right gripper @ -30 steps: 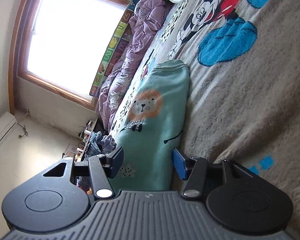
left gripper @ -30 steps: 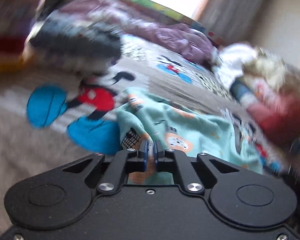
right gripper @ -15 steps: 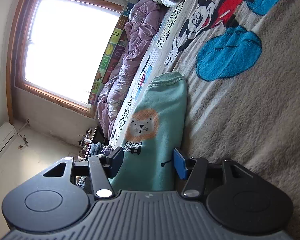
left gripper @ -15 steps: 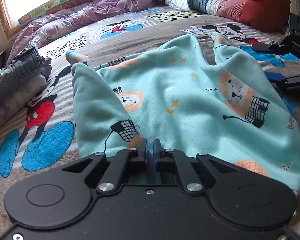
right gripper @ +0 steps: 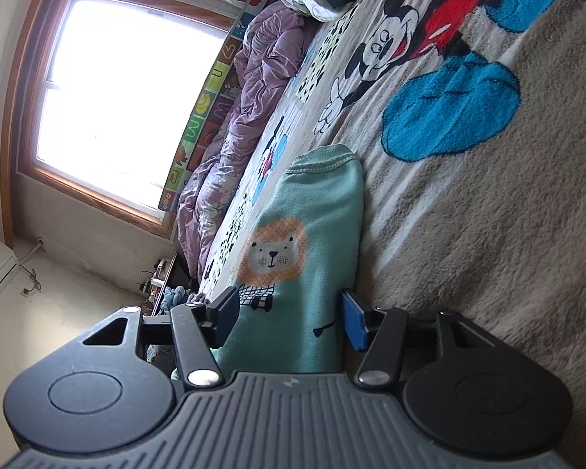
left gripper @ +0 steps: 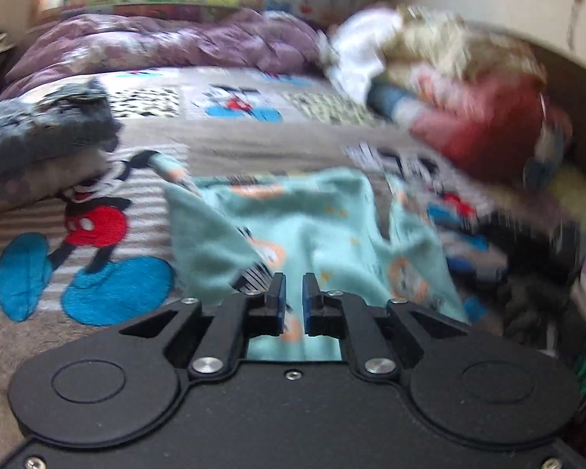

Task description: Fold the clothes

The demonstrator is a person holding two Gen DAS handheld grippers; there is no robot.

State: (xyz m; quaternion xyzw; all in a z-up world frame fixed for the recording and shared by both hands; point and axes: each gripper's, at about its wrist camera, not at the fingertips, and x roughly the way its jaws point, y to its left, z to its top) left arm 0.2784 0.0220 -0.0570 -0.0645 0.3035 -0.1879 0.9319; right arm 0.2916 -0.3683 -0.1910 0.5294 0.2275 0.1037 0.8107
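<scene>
Mickey-print bed (right gripper: 488,234) carries the teal garment (right gripper: 312,234); left gripper (left gripper: 293,301) barely parted, right gripper (right gripper: 289,316) spread astride it. Mid-fold; next, pinch an edge.

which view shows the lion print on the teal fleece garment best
The right wrist view: the lion print is sharp and whole on the teal fleece garment. The left wrist view is motion-blurred, showing the garment with only smeared orange patches.
</scene>
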